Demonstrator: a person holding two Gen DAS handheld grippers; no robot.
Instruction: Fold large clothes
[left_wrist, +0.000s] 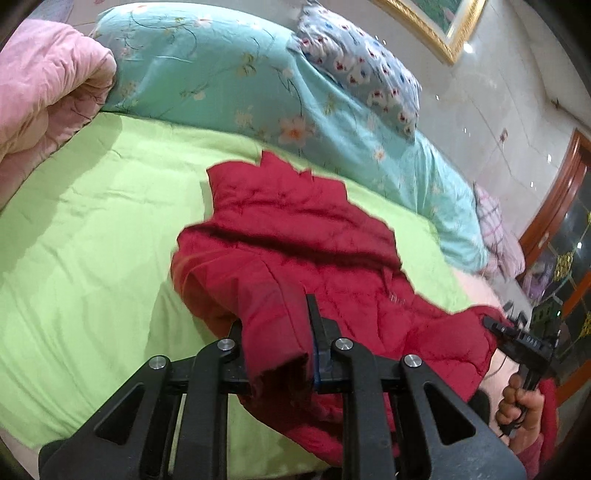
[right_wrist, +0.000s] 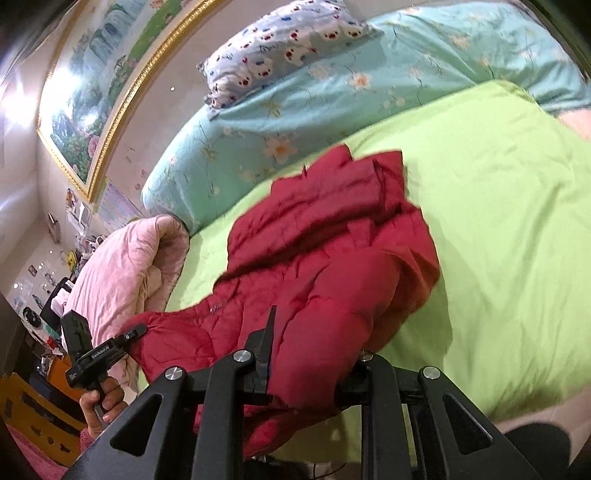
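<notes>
Left wrist view: the left tongs (left_wrist: 277, 328) are pinched nearly closed on a fold of the red padded jacket (left_wrist: 295, 236), whose edge hangs between the fingers. Ahead of these tongs the jacket lies crumpled on the green bedsheet (left_wrist: 92, 240), and it stretches off to their right, where the right tongs (left_wrist: 491, 325) grip another part of its edge, held by a hand (left_wrist: 521, 406). Right wrist view: the right tongs are likewise clamped on bunched red fabric. Beyond the jacket lies a turquoise floral quilt (left_wrist: 221, 70) with a patterned pillow (left_wrist: 362, 70) on it.
</notes>
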